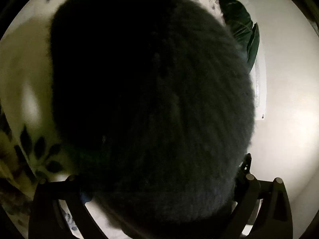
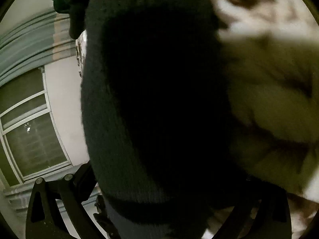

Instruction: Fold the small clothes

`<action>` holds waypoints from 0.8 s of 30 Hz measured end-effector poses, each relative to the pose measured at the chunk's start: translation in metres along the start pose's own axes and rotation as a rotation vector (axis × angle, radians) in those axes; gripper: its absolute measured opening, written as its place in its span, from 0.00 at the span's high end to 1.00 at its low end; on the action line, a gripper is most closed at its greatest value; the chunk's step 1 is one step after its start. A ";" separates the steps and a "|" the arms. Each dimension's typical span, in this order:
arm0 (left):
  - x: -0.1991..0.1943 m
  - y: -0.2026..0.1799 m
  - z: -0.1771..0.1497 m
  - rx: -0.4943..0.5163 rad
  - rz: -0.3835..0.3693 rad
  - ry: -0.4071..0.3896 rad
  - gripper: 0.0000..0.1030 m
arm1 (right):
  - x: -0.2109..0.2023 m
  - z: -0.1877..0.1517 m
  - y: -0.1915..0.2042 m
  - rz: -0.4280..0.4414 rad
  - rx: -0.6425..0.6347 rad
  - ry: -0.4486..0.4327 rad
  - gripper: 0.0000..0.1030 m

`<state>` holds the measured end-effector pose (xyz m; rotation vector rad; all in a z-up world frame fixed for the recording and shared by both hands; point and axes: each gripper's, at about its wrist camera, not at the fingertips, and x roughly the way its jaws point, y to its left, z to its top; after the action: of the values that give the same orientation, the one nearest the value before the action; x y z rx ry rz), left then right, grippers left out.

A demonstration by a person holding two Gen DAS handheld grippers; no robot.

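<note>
**A:** Starting close in on the left tool (image 1: 159,171): spread wide, linkage arms splayed to both sides. Only one finger (image 1: 246,164) showing, poking out at the right flank of the dark knit garment (image 1: 159,89).

**B:** And not pinching anything there. Just fuzzy ribbed wool bulging between the open arms and swallowing most of the left wrist view.

**A:** Over to the right tool (image 2: 169,209). Same story: linkage standing wide, one black finger (image 2: 99,207) out at the left, the other buried in shadow. Spread, by the look of those arms.

**B:** Same knit again, hanging right up against the lens, nearly black through the middle.

**A:** So, garment bunched up in front of both tools, over the floral sheet (image 1: 39,151). Hard to say whether resting on the sheet or hanging clear of it.

**B:** Behind the wool on the left side, dark leaf print on cream. On the right side, only a blurred cream and brown smear.

**A:** Farther out, a plain pale wall (image 1: 289,99), with something dark green and leafy (image 1: 239,20) up top.

**B:** Farthest of all, seen from the right wrist, a white-framed window (image 2: 33,139) under a grey-green pleated curtain (image 2: 30,39).
</note>
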<state>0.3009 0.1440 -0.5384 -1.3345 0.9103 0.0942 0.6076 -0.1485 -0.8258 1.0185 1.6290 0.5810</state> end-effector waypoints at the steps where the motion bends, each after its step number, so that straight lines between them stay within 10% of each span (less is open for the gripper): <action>1: -0.002 -0.002 -0.001 0.011 -0.002 -0.011 0.05 | -0.001 -0.002 0.003 -0.016 -0.024 -0.016 0.04; 2: -0.004 -0.004 -0.002 0.031 0.003 -0.021 0.12 | -0.005 -0.007 0.006 -0.039 -0.047 -0.042 0.15; 3: -0.006 -0.006 -0.001 0.042 0.006 -0.023 0.19 | -0.007 -0.013 0.010 -0.068 -0.065 -0.063 0.46; 7: -0.012 -0.014 0.012 0.094 0.024 0.032 0.21 | -0.018 -0.033 0.017 -0.071 -0.058 -0.145 0.60; 18: 0.007 -0.062 0.080 0.437 0.131 0.375 0.21 | -0.059 -0.211 -0.039 0.086 0.180 -0.402 0.62; 24: -0.003 -0.054 0.066 0.515 0.100 0.528 0.21 | -0.061 -0.235 -0.082 0.096 0.239 -0.328 0.44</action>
<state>0.3622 0.1869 -0.4962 -0.8365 1.3375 -0.4107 0.3628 -0.2127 -0.7876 1.2993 1.3834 0.2660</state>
